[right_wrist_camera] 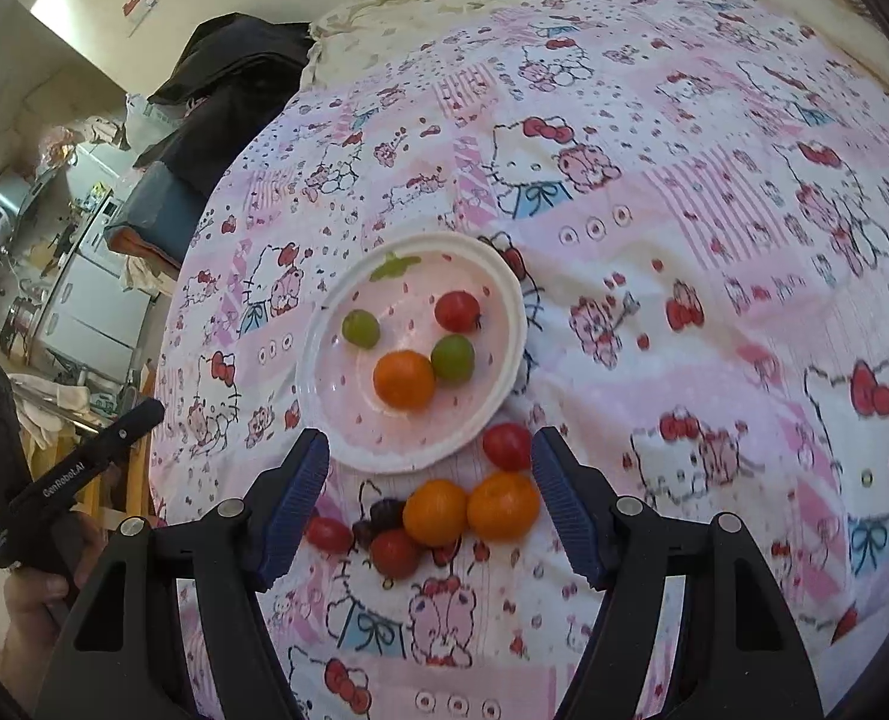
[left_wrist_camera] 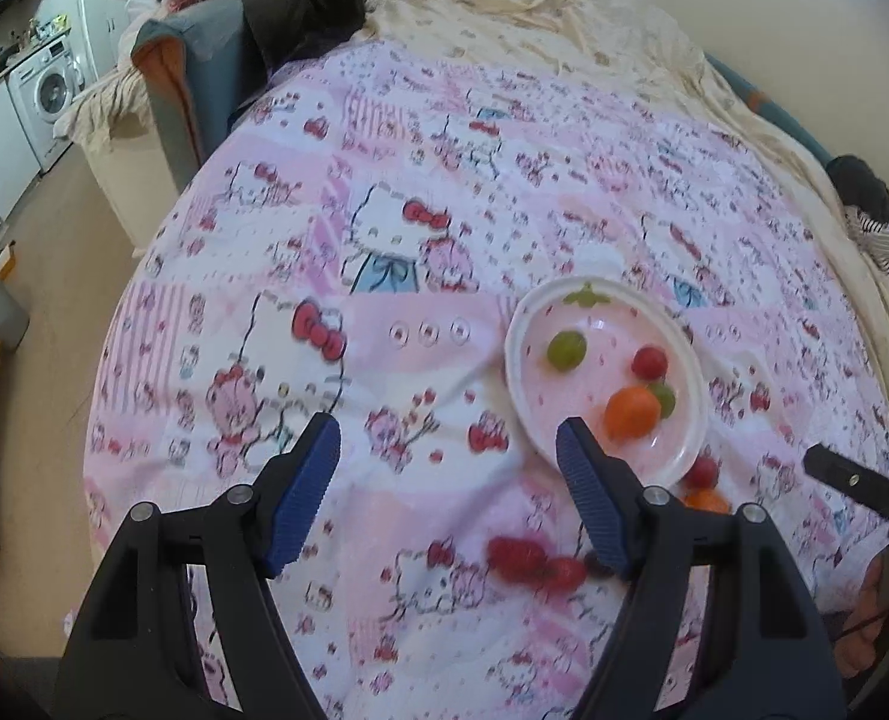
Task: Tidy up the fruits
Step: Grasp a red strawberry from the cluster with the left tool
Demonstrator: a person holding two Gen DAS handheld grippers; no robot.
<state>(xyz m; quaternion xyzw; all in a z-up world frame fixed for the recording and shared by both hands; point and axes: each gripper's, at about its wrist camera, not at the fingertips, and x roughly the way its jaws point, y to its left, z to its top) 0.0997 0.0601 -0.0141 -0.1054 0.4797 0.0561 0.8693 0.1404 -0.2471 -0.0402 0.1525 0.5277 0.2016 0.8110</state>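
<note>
A white plate (right_wrist_camera: 324,420) lies on the pink bedcover and holds an orange (right_wrist_camera: 404,379), two green fruits (right_wrist_camera: 453,359) and a red tomato (right_wrist_camera: 457,311). In front of it lie two oranges (right_wrist_camera: 502,505), red tomatoes (right_wrist_camera: 506,446) and a dark fruit (right_wrist_camera: 386,513). My right gripper (right_wrist_camera: 429,480) is open and empty, just above these loose fruits. My left gripper (left_wrist_camera: 447,468) is open and empty, left of the plate (left_wrist_camera: 519,384). Loose red fruits (left_wrist_camera: 534,561) lie near its right finger.
The pink patterned bedcover (left_wrist_camera: 384,240) covers the bed. A cream sheet (left_wrist_camera: 534,18) lies at the far end. A chair with dark clothes (left_wrist_camera: 216,60) stands at the bed's far left. A washing machine (left_wrist_camera: 45,90) stands beyond it. The other gripper's handle shows at the left (right_wrist_camera: 54,480).
</note>
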